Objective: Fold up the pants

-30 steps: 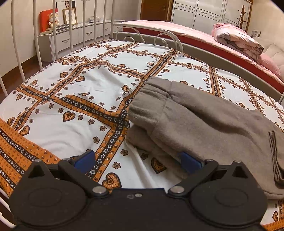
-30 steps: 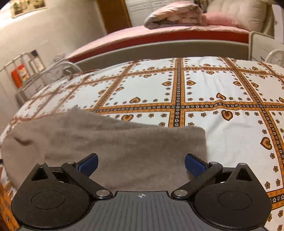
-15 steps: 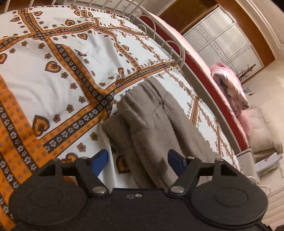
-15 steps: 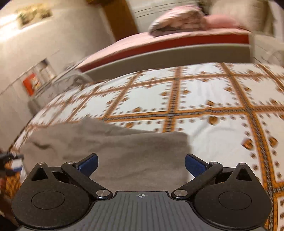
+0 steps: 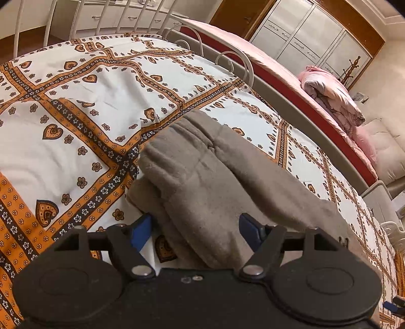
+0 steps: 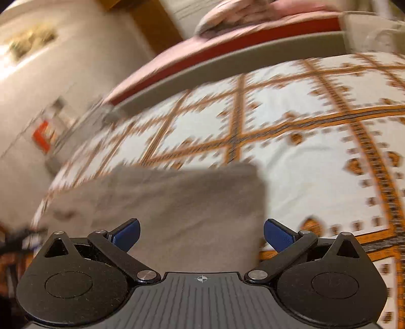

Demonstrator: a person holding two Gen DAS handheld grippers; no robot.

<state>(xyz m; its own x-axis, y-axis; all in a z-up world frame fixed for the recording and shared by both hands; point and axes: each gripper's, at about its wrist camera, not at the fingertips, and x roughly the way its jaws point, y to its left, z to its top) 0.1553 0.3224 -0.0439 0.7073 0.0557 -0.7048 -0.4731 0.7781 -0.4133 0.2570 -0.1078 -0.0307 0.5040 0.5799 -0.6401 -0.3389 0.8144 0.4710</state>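
Grey-brown fleece pants (image 5: 202, 177) lie folded lengthwise on a bed with a white and orange heart-pattern cover (image 5: 76, 121). In the left wrist view the waistband end is nearest, its layers stacked. My left gripper (image 5: 195, 227) is open, its blue pads on either side of the near edge of the waistband fold, holding nothing. In the right wrist view, which is blurred, the leg end of the pants (image 6: 177, 202) lies flat. My right gripper (image 6: 201, 234) is open just above the cuff edge, holding nothing.
A white metal bed rail (image 5: 227, 63) runs along the far side. Beyond it stands a second bed with a pink sheet and a rolled pink quilt (image 5: 329, 93). White wardrobes (image 5: 316, 43) and a low white cabinet (image 5: 106, 15) line the walls.
The left gripper has tilted and swung, then settled closer over the waistband, with its jaws a little narrower than a second ago. The right gripper has rolled and shifted; its view is now motion-blurred.
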